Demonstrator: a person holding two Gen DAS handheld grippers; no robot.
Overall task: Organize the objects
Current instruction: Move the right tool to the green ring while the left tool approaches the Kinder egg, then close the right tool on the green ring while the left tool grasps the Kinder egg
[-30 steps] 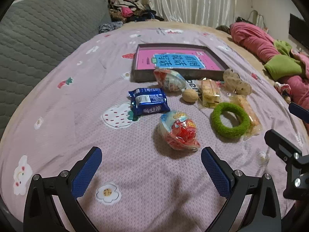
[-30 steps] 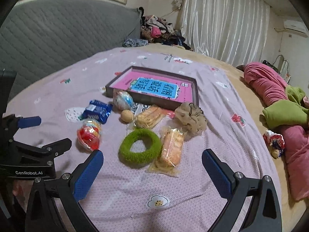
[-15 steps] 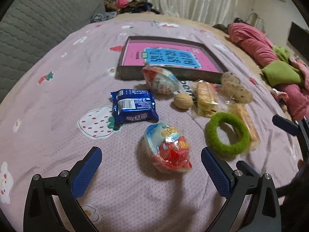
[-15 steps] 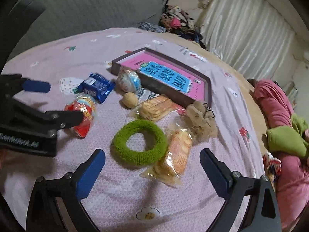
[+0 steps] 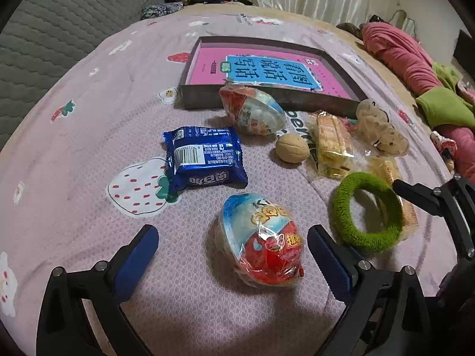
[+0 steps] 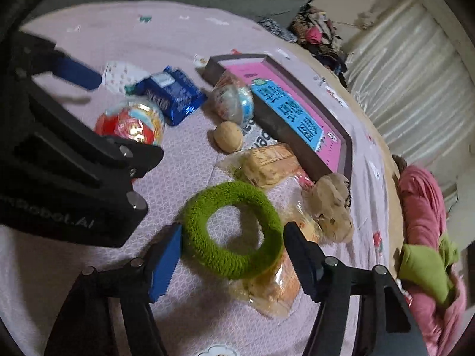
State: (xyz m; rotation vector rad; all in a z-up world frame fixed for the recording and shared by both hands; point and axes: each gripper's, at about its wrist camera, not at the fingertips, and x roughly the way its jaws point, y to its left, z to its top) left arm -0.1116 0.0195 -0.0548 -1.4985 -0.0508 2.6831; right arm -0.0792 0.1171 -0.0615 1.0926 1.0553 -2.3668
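2 toy eggs [image 5: 261, 237] [image 5: 252, 109], 2 cracker packs [image 5: 332, 145] [image 6: 267, 279], 1 walnut [image 5: 292, 149], 1 green ring [image 5: 368, 207].

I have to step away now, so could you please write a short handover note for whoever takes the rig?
Left tool: open, empty, straddling the near wrapped toy egg on the bed.
Right tool: open, fingers either side of the green fuzzy ring, not yet closed.
The ring lies partly on a biscuit packet. Blue snack packet, second wrapped egg, walnut, another biscuit packet and beige scrunchie lie loose before the tray, which holds only a pink book.
Done: nothing packed. Left: move every loose item, presumably into the tray.
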